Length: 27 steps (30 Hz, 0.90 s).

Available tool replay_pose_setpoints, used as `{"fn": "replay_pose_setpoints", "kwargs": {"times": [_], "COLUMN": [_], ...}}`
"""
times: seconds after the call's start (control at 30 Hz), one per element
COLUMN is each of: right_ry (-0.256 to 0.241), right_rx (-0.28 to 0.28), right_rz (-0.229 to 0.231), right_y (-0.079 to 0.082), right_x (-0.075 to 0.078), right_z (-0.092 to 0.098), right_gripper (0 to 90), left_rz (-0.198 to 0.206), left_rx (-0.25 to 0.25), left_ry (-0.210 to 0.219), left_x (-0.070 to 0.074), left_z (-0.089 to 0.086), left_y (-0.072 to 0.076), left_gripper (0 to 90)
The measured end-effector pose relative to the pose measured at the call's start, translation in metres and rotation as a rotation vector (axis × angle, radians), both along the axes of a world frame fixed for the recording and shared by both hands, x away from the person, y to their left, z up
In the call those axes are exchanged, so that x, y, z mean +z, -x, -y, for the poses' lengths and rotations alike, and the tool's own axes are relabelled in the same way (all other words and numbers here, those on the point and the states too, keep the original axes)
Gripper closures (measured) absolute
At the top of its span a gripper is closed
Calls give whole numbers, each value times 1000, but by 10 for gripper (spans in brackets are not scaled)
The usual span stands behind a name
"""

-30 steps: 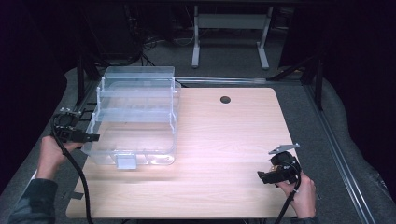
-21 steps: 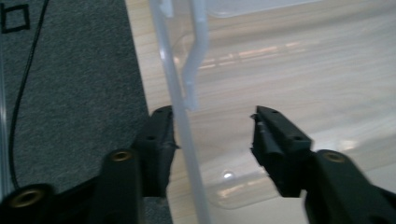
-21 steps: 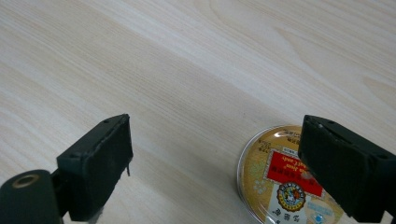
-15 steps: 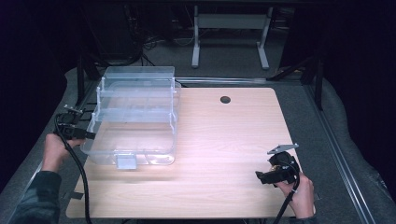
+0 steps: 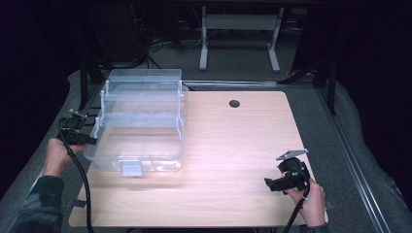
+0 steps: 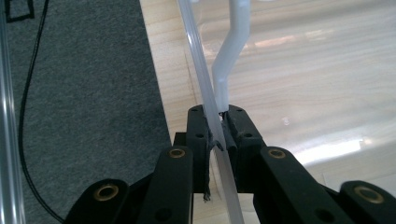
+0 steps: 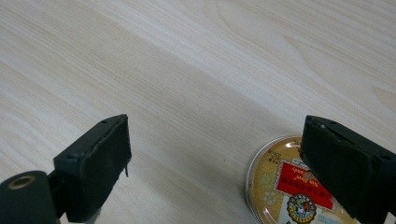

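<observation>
Left claw (image 6: 218, 140) is clenched on the thin clear wall of the plastic box (image 5: 141, 124); in the left gripper view I see the two black jaws pressed against this wall from both sides, and a white bent hinge arm (image 6: 231, 51) of the box rises just behind them. From above, the left claw (image 5: 85, 132) sits at the left side of the box, at the left edge of the desk (image 5: 233, 145), with my left hand (image 5: 56, 155) behind it and its cable hanging down toward the front.

Right claw (image 7: 212, 154) is released, the jaws standing wide apart over the bare wood. Between them, close to the right jaw, lies a round gold tin (image 7: 285, 186) with a red label; the jaw covers part of it and I cannot tell if they touch. In the high view the right claw (image 5: 272, 184) is near the front right corner of the desk, held by my right hand (image 5: 306, 199), well apart from the box.

The box is transparent, with stepped trays, and stands on the left half of the desk.
</observation>
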State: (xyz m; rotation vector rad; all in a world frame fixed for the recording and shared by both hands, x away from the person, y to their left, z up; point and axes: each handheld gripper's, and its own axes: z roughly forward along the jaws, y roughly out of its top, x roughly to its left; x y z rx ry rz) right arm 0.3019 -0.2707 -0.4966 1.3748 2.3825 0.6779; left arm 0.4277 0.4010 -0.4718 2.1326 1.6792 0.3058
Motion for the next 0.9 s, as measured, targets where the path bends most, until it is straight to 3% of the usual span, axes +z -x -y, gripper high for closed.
{"fn": "replay_pose_setpoints", "kwargs": {"times": [0.03, 0.07, 0.3, 0.37, 0.9], "right_ry": [0, 5, 1, -4, 5], "right_rx": [0, 0, -19, -22, -44], "right_rz": [0, -3, 1, 2, -10], "right_y": [0, 0, 2, 2, 2], "right_x": [0, -1, 2, 2, 0], "right_z": [0, 1, 5, 6, 9], "right_gripper": [84, 84, 84, 84, 83], "left_rz": [0, -1, 2, 14, 6], "left_rx": [0, -9, -40, -81, -127], "left_ry": [0, 28, 11, 7, -6], "left_x": [0, -1, 0, -1, -1], "left_z": [0, -1, 5, 11, 38], "left_y": [0, 1, 2, 4, 7], "left_gripper": [808, 806, 797, 786, 768]}}
